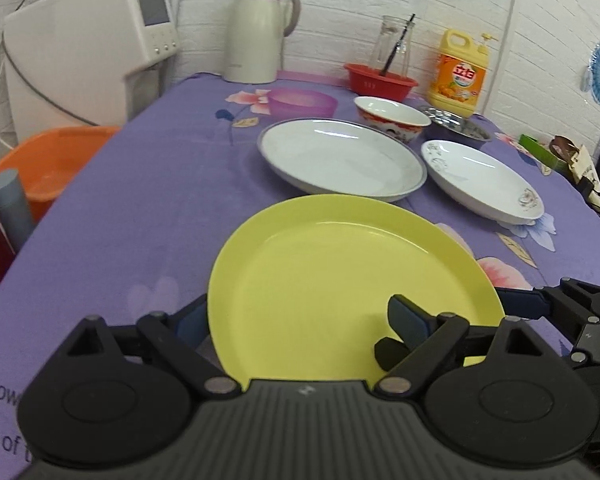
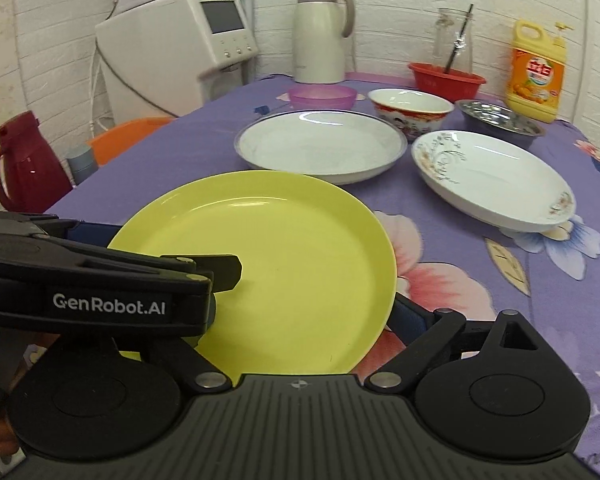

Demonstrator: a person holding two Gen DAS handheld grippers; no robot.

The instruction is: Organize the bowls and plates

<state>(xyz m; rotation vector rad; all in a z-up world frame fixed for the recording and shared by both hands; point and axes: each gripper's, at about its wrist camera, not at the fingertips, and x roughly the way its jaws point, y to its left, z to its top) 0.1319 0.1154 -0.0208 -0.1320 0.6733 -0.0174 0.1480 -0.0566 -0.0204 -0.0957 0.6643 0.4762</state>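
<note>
Low in the middle of both views lies the yellow plate [image 1: 340, 280] on the purple flowered worktop [image 1: 140, 200], close to the cameras. The left gripper [image 1: 300, 320] straddles the plate's near edge, one finger [image 1: 406, 322] lying over the plate's surface and the other at the rim on the left; its jaws stand wide, and whether they press on the plate cannot be told from here. In the right wrist view the right gripper [image 2: 300, 312] is also spread wide, with one finger [image 2: 410, 316] just outside the plate's right rim, while the left gripper reaches in from the left of the frame with its tip over the plate.

Beyond the yellow plate, toward the centre of the frame, sits a blue-rimmed white plate [image 1: 342, 160], and to its right a white plate with a floral pattern [image 1: 482, 180]. Behind them stand a red-patterned bowl [image 1: 392, 114], a steel bowl [image 1: 458, 126], a pink bowl [image 1: 302, 102] and a red basin [image 1: 380, 80]. At the upper right is a yellow detergent bottle [image 1: 460, 72]; at the upper middle, a cream jug [image 1: 256, 32].
</note>
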